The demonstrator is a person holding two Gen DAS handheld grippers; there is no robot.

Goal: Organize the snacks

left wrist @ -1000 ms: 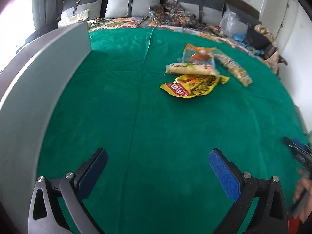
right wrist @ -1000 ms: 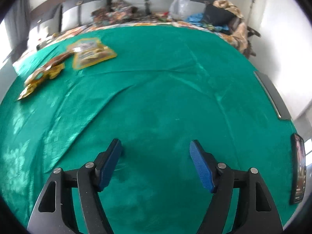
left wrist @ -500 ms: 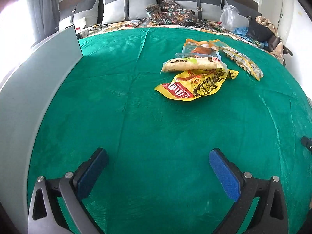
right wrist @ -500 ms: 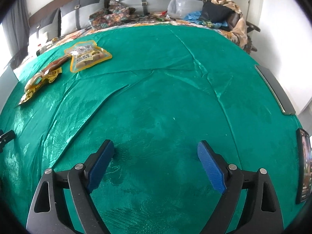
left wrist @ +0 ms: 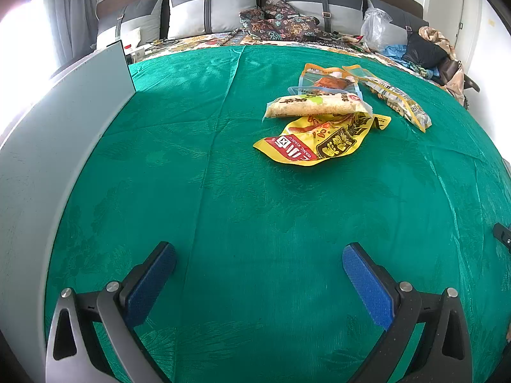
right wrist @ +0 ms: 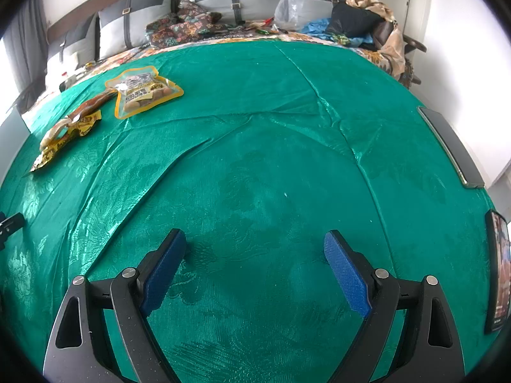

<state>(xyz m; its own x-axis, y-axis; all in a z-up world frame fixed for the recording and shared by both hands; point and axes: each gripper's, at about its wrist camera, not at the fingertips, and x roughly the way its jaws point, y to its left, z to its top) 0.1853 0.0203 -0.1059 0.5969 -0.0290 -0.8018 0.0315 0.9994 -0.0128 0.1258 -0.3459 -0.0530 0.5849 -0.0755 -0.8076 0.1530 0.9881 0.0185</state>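
Your left tongs (left wrist: pixel 258 266) and right tongs (right wrist: pixel 255 257) gape empty — the snack packets (left wrist: pixel 322 118) lie ahead-right of the left, nearer it, long axes crosswise.

Left gripper (left wrist: pixel 258 260) and right gripper (right wrist: pixel 255 249), wide apart, empty, angled downward.

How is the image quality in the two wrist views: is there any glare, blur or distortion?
Left wrist view: sharp, with the window at upper left blown out to white; the fisheye bends the grey panel into a curve. Right wrist view: also sharp, with shiny highlights on the folds of the green cloth and dark corners around the round picture.
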